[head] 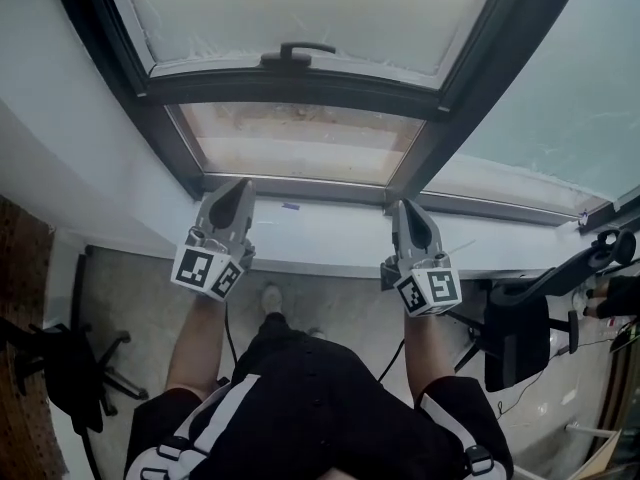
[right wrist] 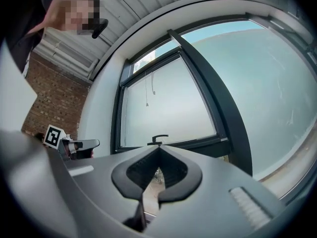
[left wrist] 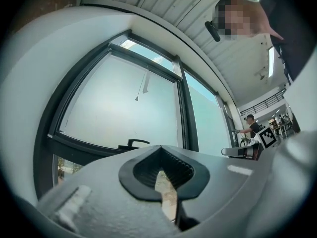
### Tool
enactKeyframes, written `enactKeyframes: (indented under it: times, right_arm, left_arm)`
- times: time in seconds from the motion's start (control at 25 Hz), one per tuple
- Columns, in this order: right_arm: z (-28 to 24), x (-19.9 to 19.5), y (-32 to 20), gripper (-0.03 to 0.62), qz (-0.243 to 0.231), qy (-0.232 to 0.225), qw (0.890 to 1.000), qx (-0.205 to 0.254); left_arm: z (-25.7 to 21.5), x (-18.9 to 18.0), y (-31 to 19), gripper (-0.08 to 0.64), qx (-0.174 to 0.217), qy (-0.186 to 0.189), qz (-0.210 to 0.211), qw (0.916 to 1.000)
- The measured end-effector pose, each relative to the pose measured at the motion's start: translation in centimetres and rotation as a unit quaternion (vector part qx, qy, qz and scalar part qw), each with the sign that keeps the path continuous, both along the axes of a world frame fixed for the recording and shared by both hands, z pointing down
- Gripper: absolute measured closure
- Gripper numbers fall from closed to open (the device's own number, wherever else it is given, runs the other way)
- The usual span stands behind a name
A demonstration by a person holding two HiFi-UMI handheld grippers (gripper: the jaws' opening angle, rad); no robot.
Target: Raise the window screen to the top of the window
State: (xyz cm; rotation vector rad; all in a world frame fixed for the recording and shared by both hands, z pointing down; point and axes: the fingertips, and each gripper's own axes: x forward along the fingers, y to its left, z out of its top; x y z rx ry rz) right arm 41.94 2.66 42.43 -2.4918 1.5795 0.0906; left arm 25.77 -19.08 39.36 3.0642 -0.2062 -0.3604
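Window screen (head: 300,8): pale, fills the upper pane above the dark crossbar (head: 300,88) that carries the handle (head: 295,53).
Lower pane (head: 300,143): clear, with the outdoors showing through.
Left gripper (head: 241,186): clenched, nothing between its jaws, pointing at the window over the white sill (head: 320,233).
Right gripper (head: 404,208): clenched, empty, over the same sill.

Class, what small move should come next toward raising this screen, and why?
Probably lift the right gripper toward the handle and open it: it and the left gripper are both shut, empty, down by the sill, short of the handle.
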Motion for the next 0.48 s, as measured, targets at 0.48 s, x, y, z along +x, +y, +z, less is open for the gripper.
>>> enactKeyframes:
  times: [0.48]
  right_arm:
    - [2.0,-2.5,6.6,0.586,0.002,-0.022,1.000,-0.002]
  left_arm:
    - [2.5,-6.0,3.7,0.557,-0.007,-0.032,-0.034,0.9989]
